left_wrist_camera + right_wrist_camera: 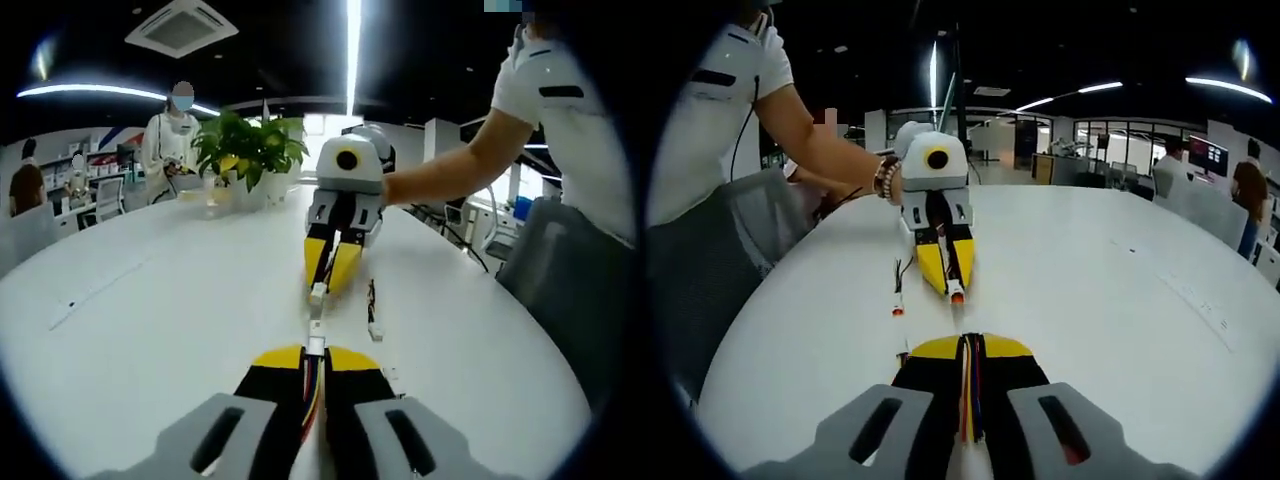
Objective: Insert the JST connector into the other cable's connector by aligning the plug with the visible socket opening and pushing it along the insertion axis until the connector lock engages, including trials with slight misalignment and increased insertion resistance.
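**K:** Two connectors, not mated. White plug (316,346) sticks out of the left gripper (315,362) tips, jaws pinched tight on its coloured wires (311,388). Facing it, the other white connector (318,293) pokes from the right gripper (331,272), jaws likewise closed on that cable. A small gap of bare table (150,330) sits between the two connector ends; roughly in line, tip to tip.

**M:** Same from the right gripper view?

**K:** Yes. Right gripper (970,348) squeezed down on red, yellow and dark wires (970,400); its connector end is hidden at the tips there. Left gripper (954,283) points back at it with an orange-tipped end (957,297) showing, well short of contact.

**M:** Anything else near the plug?

**K:** Spare cable (372,310) lying loose on the table just beside the plug, white end toward the camera; in the right gripper view it's the lead (899,290) beside the left gripper. Beyond the plug, past the right gripper: potted plant (248,150) at the far table edge. Person in a white shirt (560,120) holds both tools, grey chair (565,290) beside the table.
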Action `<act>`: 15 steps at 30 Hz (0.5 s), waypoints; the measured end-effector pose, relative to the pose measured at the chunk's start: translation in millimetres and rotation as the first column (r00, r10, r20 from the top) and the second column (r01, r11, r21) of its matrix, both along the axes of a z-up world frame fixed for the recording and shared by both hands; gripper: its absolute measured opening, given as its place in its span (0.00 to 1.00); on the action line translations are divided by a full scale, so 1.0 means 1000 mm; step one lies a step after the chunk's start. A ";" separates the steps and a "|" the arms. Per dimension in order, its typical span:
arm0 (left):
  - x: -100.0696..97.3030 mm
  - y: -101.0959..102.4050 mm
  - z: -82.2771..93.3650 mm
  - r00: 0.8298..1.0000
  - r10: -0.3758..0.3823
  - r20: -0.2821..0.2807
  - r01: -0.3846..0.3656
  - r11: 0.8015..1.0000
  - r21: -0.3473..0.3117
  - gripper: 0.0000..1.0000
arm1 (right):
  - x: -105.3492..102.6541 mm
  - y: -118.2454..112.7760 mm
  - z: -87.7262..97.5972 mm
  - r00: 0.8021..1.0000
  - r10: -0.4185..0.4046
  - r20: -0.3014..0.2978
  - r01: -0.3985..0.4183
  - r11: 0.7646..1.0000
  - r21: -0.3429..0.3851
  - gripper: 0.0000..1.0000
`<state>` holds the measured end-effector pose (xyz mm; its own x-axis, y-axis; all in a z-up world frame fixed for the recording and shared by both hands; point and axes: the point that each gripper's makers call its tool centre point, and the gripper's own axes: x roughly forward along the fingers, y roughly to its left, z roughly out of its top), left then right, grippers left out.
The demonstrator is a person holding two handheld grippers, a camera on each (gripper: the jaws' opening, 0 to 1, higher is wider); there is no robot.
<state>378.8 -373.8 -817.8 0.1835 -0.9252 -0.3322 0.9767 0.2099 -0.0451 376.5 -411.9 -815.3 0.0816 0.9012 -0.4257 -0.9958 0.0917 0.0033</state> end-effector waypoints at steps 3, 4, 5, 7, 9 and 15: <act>-0.007 -0.002 0.014 1.000 -0.010 0.017 0.010 1.000 -0.007 0.01 | -0.006 0.002 0.013 1.000 0.017 0.016 -0.017 1.000 0.008 0.02; -0.008 -0.002 0.016 1.000 -0.015 0.020 0.015 1.000 -0.003 0.01 | -0.007 0.003 0.016 1.000 0.019 0.020 -0.020 1.000 0.010 0.02; -0.012 -0.004 0.018 0.999 -0.019 0.026 0.019 1.000 0.002 0.01 | -0.009 0.005 0.020 0.999 0.024 0.029 -0.024 1.000 0.010 0.02; -0.016 -0.004 0.023 0.999 -0.031 0.035 0.031 0.999 0.012 0.01 | -0.012 0.007 0.025 0.999 0.030 0.037 -0.031 0.999 0.013 0.02; -0.018 -0.003 0.024 0.998 -0.040 0.049 0.039 0.999 0.032 0.01 | -0.017 0.012 0.031 0.998 0.046 0.050 -0.046 0.999 0.016 0.02; -0.025 -0.003 0.029 0.996 -0.062 0.064 0.059 0.997 0.051 0.01 | -0.026 0.021 0.036 0.995 0.076 0.067 -0.076 0.997 0.007 0.02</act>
<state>354.0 -377.0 -789.0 0.1502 -0.9183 -0.3662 0.9882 0.1504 0.0284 350.8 -391.2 -779.1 0.0406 0.9100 -0.4127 -0.9979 0.0159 -0.0633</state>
